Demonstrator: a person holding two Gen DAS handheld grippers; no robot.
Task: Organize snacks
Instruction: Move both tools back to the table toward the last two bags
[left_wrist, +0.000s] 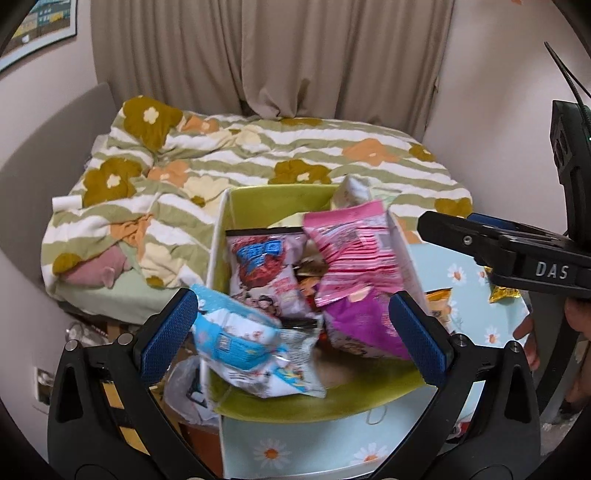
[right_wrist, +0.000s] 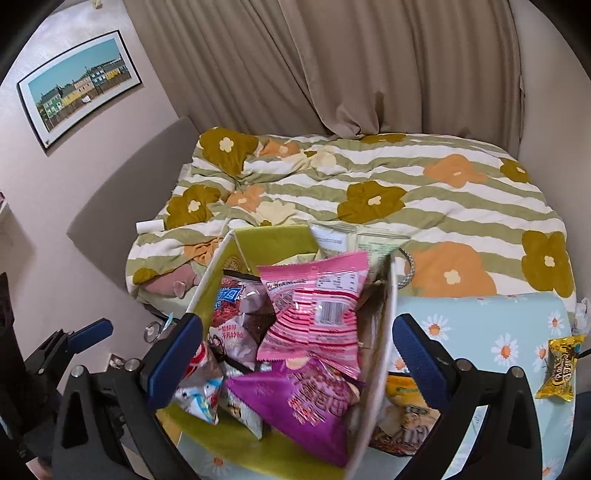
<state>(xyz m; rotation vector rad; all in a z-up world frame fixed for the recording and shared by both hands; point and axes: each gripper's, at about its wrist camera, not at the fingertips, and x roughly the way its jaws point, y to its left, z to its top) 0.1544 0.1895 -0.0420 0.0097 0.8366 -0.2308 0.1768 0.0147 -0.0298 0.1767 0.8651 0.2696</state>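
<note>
A green-lined box (left_wrist: 273, 201) (right_wrist: 266, 240) on the daisy-print table holds several snack packets: a pink striped one (left_wrist: 354, 254) (right_wrist: 317, 310), a purple one (left_wrist: 362, 328) (right_wrist: 303, 402), a red-and-blue one (left_wrist: 266, 273). A blue and white packet (left_wrist: 251, 350) hangs blurred over the box's near left edge, between my left gripper's (left_wrist: 295, 332) open fingers, touching neither pad clearly. My right gripper (right_wrist: 299, 358) is open and empty above the box; it also shows in the left wrist view (left_wrist: 443, 225). A gold packet (right_wrist: 559, 365) and a yellow packet (right_wrist: 406, 413) lie on the table right of the box.
A bed with a flower-print quilt (left_wrist: 280, 155) (right_wrist: 369, 184) lies just behind the table. Curtains (right_wrist: 369, 66) hang at the back. A plastic bag and clutter (left_wrist: 184, 384) sit on the floor left of the table. A framed picture (right_wrist: 79, 86) hangs on the left wall.
</note>
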